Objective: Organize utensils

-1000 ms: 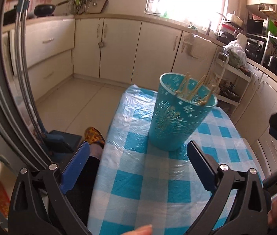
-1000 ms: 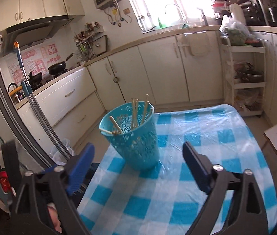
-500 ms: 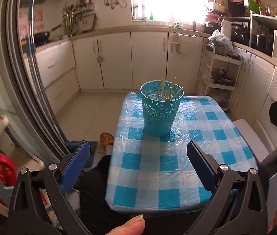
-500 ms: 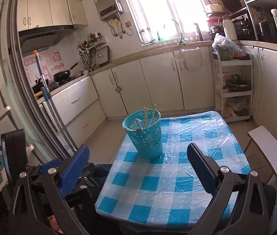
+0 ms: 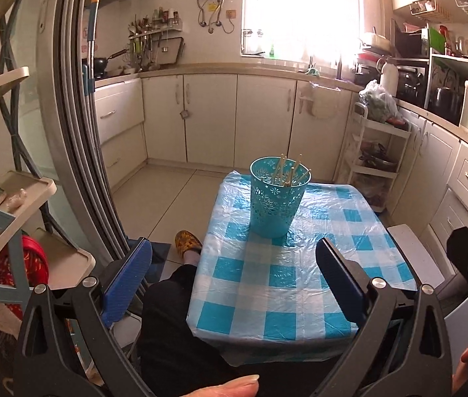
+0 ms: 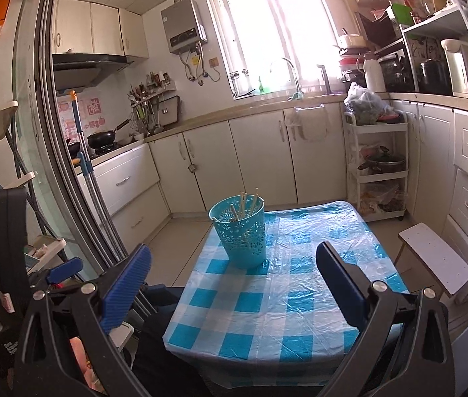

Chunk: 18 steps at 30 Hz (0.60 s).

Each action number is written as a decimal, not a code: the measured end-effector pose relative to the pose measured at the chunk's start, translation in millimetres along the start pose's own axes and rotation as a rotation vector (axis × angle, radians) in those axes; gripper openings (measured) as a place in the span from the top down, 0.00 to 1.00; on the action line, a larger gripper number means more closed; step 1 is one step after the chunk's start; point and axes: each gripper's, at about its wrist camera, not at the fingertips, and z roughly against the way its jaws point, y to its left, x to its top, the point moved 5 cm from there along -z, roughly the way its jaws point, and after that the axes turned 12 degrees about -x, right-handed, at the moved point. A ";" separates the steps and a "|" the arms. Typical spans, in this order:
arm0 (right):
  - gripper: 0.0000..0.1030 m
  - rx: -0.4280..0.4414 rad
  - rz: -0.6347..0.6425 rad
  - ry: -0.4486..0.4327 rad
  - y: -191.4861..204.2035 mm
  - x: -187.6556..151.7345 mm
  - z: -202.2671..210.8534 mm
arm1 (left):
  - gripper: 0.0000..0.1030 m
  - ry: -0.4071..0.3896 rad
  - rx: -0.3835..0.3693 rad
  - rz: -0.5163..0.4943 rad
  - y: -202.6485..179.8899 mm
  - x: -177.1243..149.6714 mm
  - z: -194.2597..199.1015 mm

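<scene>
On the small table under its blue-and-white checked plastic cloth (image 5: 280, 301), you had nothing loose that either view showed. Your teal perforated plastic basket (image 5: 278, 197) stood upright toward the far left part of the cloth, and the pale wooden chopsticks (image 5: 288, 172) were inside it, leaning against its rim. Your left gripper (image 5: 234, 278) and right gripper (image 6: 234, 278) were both held well back from the basket, jaws spread wide and empty. Judgement: the organizing appeared complete, or very nearly so; no utensil remained visible outside the basket.
</scene>
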 end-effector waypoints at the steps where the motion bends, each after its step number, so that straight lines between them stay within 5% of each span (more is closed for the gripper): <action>1: 0.07 0.000 0.005 -0.004 1.2 0.1 1.4 | 0.07 -0.002 0.001 -0.004 -1.4 -0.4 0.6; 18: 0.07 -0.001 0.031 -0.031 3.9 0.6 14.7 | 0.07 -0.020 -0.007 -0.010 -5.7 0.7 13.3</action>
